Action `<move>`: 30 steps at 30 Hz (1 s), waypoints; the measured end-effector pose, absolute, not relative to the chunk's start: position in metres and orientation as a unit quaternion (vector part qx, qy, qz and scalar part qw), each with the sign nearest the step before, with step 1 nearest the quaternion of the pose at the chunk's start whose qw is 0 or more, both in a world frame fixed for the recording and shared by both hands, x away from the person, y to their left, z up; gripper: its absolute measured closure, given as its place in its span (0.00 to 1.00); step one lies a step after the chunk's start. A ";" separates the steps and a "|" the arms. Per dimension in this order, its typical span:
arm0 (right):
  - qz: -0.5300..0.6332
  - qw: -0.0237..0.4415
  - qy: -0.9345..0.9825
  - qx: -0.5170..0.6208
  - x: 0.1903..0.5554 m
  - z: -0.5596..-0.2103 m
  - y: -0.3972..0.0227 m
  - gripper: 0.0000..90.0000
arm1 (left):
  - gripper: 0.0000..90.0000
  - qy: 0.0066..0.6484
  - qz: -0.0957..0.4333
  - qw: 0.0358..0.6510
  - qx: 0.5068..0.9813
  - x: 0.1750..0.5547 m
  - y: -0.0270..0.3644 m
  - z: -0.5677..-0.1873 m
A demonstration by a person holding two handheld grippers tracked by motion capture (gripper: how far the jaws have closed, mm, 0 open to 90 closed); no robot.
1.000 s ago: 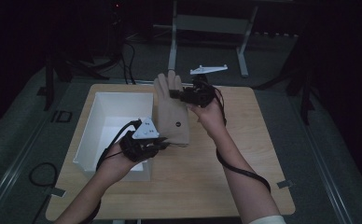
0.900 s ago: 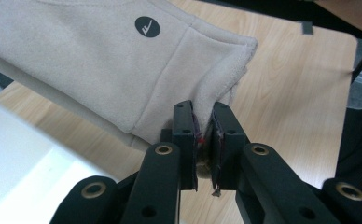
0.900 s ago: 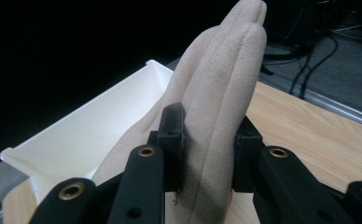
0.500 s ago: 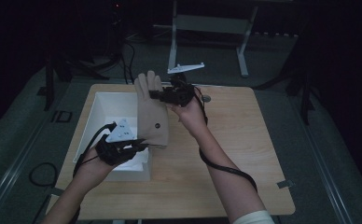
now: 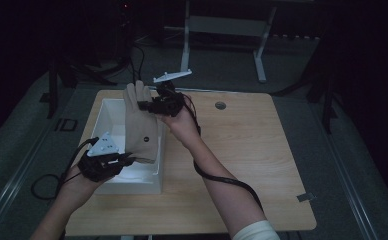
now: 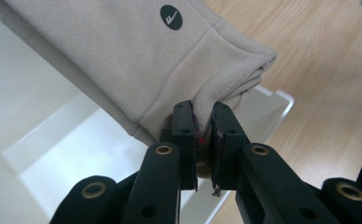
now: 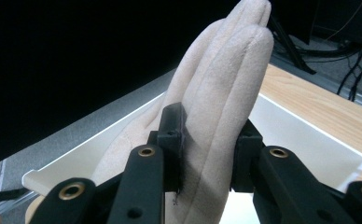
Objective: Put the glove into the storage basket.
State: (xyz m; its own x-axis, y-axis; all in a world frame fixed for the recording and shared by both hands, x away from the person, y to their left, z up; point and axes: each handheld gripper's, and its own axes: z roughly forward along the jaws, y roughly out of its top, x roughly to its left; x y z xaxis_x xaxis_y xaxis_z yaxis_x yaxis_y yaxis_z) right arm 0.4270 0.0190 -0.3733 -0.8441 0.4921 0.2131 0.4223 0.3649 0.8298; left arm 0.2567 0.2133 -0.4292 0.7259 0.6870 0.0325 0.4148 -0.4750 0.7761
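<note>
The room is dark, and a light wooden surface sits in the middle of it. A white box stands by the left edge of the surface. A soft tan glove is held up in the air over the box, stretched between two tools. The left tool is near the front left corner. Its jaws are almost closed and they pinch the glove's cuff, the open end. The cuff sticks up from between the jaws, and a small round black mark shows on the glove just above. The right tool is farther back, over the far part of the box. Its jaws squeeze the glove's fingers from both sides. The fingers point up past the jaws. The glove does not touch the box.
</note>
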 end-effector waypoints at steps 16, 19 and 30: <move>0.433 0.012 0.857 0.278 0.431 -0.430 0.058 0.79 | 0.92 0.382 0.174 0.338 0.842 0.255 0.217 -0.491; 0.425 0.013 0.862 0.276 0.433 -0.435 0.061 0.79 | 0.92 0.389 0.161 0.345 0.839 0.258 0.216 -0.500; 0.392 0.009 0.875 0.286 0.445 -0.448 0.064 0.77 | 0.90 0.404 0.141 0.352 0.832 0.268 0.219 -0.507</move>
